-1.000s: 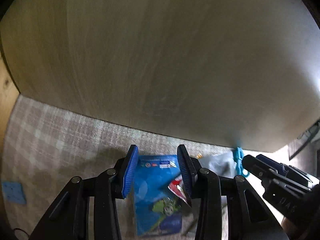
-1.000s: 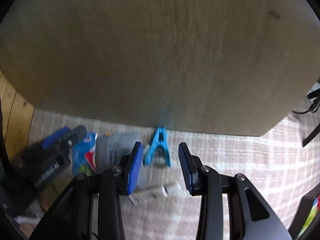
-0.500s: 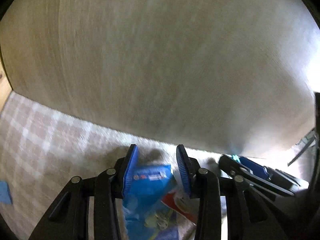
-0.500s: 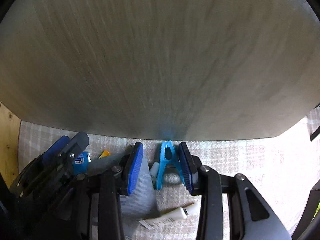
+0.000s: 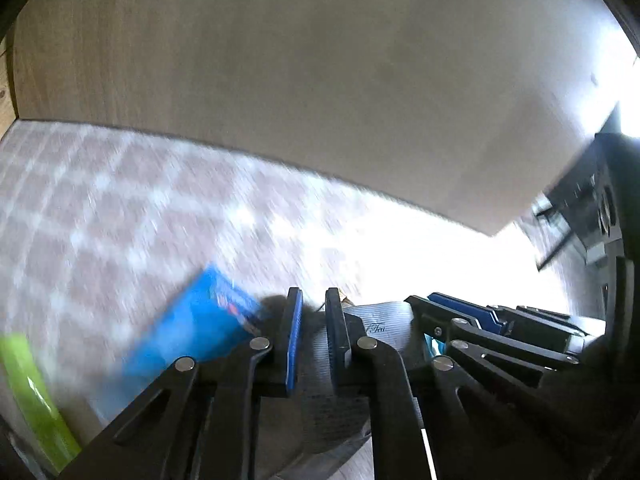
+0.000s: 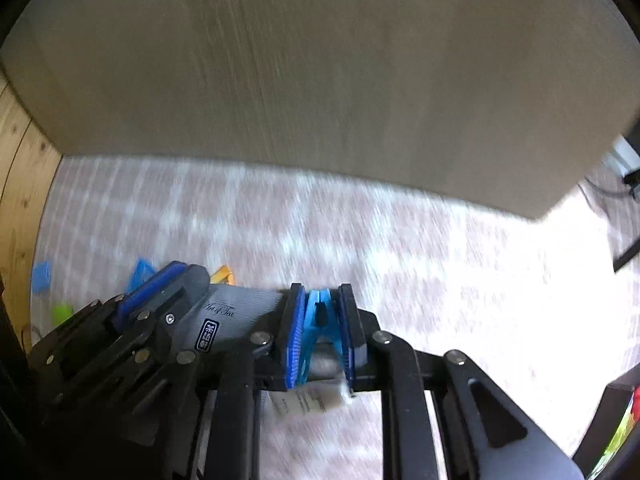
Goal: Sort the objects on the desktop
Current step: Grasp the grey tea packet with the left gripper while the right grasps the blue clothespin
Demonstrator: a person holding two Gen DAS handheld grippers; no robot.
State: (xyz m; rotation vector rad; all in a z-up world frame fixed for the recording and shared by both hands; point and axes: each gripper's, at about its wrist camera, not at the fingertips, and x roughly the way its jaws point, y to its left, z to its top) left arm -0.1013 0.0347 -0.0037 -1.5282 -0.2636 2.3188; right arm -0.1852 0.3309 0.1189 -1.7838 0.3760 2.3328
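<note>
My right gripper (image 6: 319,304) is shut on a blue clothes peg (image 6: 320,328) and holds it above the checked cloth (image 6: 400,248). A small white tube (image 6: 312,400) shows below the peg. My left gripper (image 5: 310,312) has its jaws close together over a grey packet (image 5: 384,324) printed "Art of Tea"; whether they pinch it is unclear. The grey packet also shows in the right wrist view (image 6: 236,308), beside the left gripper (image 6: 160,292). A blue snack packet (image 5: 196,332) lies to the left of the left gripper.
A grey-beige panel (image 5: 320,60) rises behind the cloth. A green object (image 5: 32,392) lies at the lower left. Small blue pieces (image 6: 40,276) and an orange piece (image 6: 222,274) lie on the cloth. Dark equipment (image 5: 600,220) stands at the right.
My right gripper closed on the blue peg and lifted it. My left gripper narrowed and shifted right from the blue packet to the grey packet. Both views are motion-blurred.
</note>
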